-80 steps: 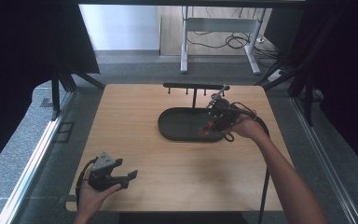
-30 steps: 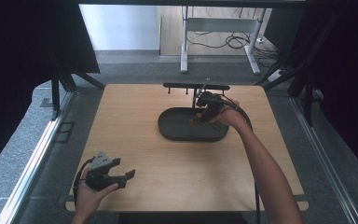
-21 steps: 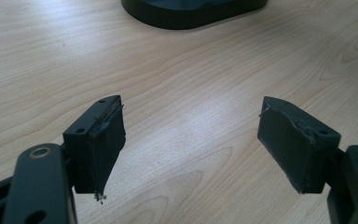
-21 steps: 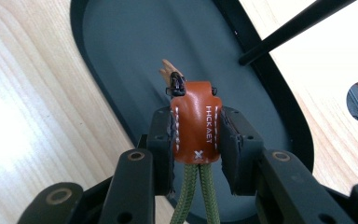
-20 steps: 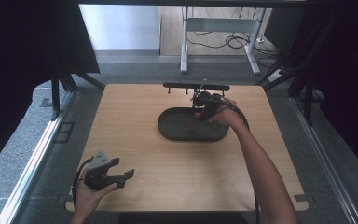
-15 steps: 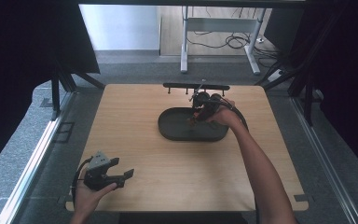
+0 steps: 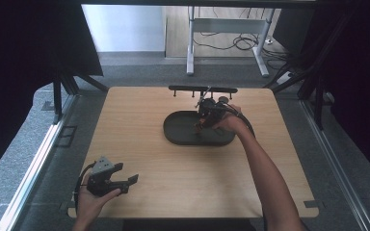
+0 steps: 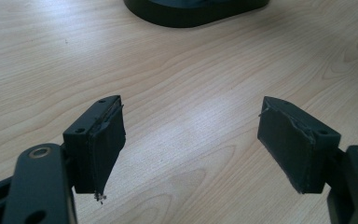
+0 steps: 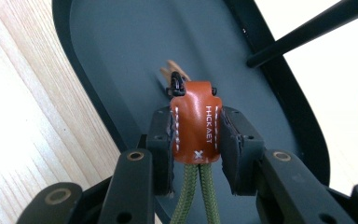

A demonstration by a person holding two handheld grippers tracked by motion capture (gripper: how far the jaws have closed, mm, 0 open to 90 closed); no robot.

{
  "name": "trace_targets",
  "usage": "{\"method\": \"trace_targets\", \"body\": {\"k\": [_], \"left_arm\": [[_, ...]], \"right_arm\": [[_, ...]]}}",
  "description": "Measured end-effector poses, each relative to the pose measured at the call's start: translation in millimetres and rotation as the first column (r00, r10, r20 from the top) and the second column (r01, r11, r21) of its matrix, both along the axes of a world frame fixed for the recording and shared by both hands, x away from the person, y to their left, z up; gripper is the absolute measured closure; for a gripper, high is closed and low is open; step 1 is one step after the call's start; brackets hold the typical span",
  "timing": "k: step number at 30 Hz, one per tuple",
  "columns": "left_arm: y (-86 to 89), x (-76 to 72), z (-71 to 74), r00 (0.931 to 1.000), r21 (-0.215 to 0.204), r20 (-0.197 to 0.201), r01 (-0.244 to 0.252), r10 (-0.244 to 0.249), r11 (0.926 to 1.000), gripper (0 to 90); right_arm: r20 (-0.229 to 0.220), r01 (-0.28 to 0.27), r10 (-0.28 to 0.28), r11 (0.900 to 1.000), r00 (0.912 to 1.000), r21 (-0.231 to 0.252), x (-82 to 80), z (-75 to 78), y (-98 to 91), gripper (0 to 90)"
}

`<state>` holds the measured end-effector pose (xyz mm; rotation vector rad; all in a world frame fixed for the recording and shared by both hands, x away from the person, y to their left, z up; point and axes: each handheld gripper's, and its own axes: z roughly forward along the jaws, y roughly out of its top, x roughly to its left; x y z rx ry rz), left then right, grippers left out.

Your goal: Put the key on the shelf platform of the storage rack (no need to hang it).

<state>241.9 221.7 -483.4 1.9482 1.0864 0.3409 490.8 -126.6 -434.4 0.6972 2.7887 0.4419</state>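
Observation:
An orange-brown leather key fob (image 9: 194, 109) with white stitching hangs between the jaws of my right gripper (image 9: 196, 123), which is shut on it. Two green cords (image 9: 198, 196) run down from the fob and a small black clip (image 9: 177, 87) sits at its top. The fob hangs over a dark oval tray (image 9: 121, 51). In the high view my right gripper (image 7: 207, 113) is above the back of the tray (image 7: 180, 134). My left gripper (image 7: 124, 180) rests near the front left corner, open and empty, its pads (image 8: 98, 140) wide apart over bare wood.
A black bar rack (image 7: 202, 89) stands just behind the tray, and one of its rods (image 9: 307, 32) crosses the right gripper view. The tray's near rim (image 8: 191, 11) lies far ahead of the left gripper. The wooden tabletop (image 7: 183, 178) stretches between the two hands.
My right gripper has moved left and back from the tray's right end to its back edge, holding the fob. The left hand has slid slightly toward the near edge.

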Motion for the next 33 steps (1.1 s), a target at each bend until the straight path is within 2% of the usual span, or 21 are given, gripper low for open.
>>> {"method": "trace_targets", "body": {"k": [10, 13, 20, 27, 33], "left_arm": [[0.2, 0.4, -0.8, 1.0000, 0.002, -0.004, 0.000, 0.000, 1.0000, 23.2], [0.3, 0.6, -1.1, 1.0000, 0.003, -0.004, 0.000, 0.000, 1.0000, 23.2], [-0.5, 0.6, -1.2, 1.0000, 0.004, -0.004, 0.003, -0.003, 1.0000, 23.2], [-1.5, 0.7, -1.3, 1.0000, 0.005, -0.004, 0.003, -0.003, 1.0000, 23.2], [-2.4, 0.7, -1.5, 1.0000, 0.010, -0.005, 0.004, -0.004, 0.9999, 23.2]], "right_arm": [[0.018, -0.007, 0.007, 0.9998, 0.9998, -0.020, 0.2, -8.9, -3.4, 65.6], [0.022, -0.013, 0.014, 0.9997, 0.9997, -0.021, -0.1, -10.3, -4.1, 60.6], [0.031, -0.018, 0.019, 0.9996, 0.9994, -0.021, -2.8, -9.2, -5.4, 58.5], [0.043, -0.019, 0.020, 0.9998, 0.9989, -0.005, -9.8, -3.5, -9.1, 57.2], [0.059, -0.031, 0.029, 0.9991, 0.9978, 0.027, -20.5, 8.4, -12.6, 54.8]]}}
